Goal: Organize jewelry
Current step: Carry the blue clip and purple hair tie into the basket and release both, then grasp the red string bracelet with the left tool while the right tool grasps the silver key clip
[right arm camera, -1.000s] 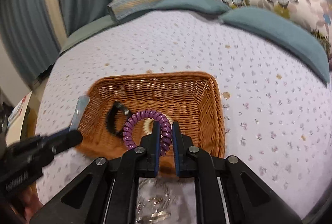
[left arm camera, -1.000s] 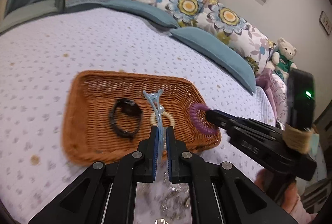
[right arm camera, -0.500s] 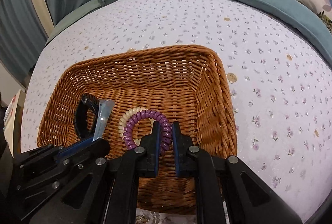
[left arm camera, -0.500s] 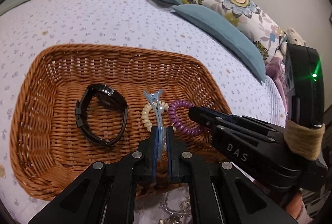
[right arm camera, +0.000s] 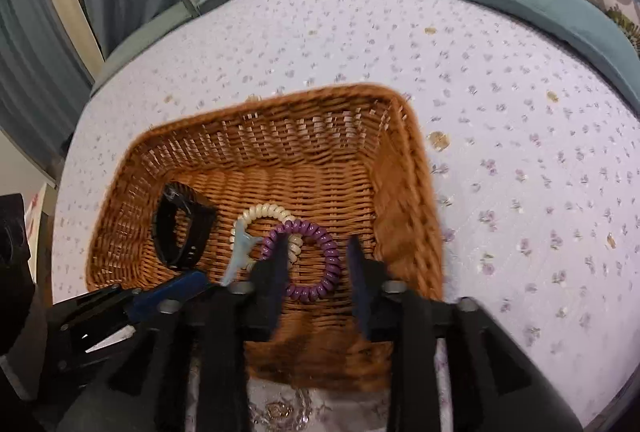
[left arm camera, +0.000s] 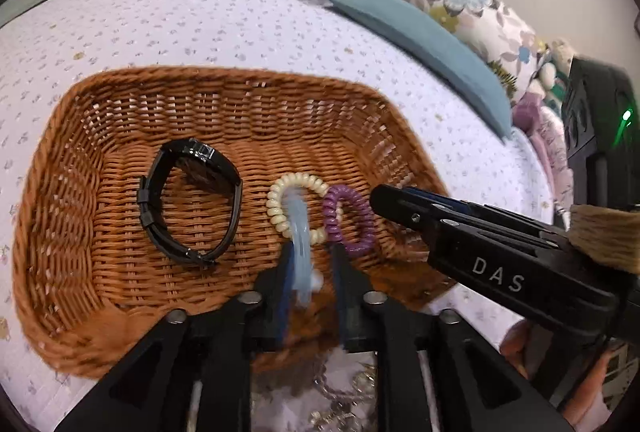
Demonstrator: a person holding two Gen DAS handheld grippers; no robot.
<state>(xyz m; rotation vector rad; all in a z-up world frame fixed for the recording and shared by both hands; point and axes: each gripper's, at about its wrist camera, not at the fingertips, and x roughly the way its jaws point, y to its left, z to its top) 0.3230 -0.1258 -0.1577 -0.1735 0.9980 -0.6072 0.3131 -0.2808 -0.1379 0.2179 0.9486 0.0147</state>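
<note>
As both claws part, left claw (left arm camera: 310,272) drops clip (left arm camera: 299,232), right claw (right arm camera: 316,264) drops purple tie (right arm camera: 308,260).

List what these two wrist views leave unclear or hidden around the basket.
- Light blue hair clip: motion-blurred in the left wrist view, its near end between the left hand-held gripper's open jaws; contact unclear.
- Silvery jewelry: on the bedspread below the basket, mostly hidden by gripper frames in both views.
- Purple coil hair tie: part covered by a right hand-held gripper finger.
</note>
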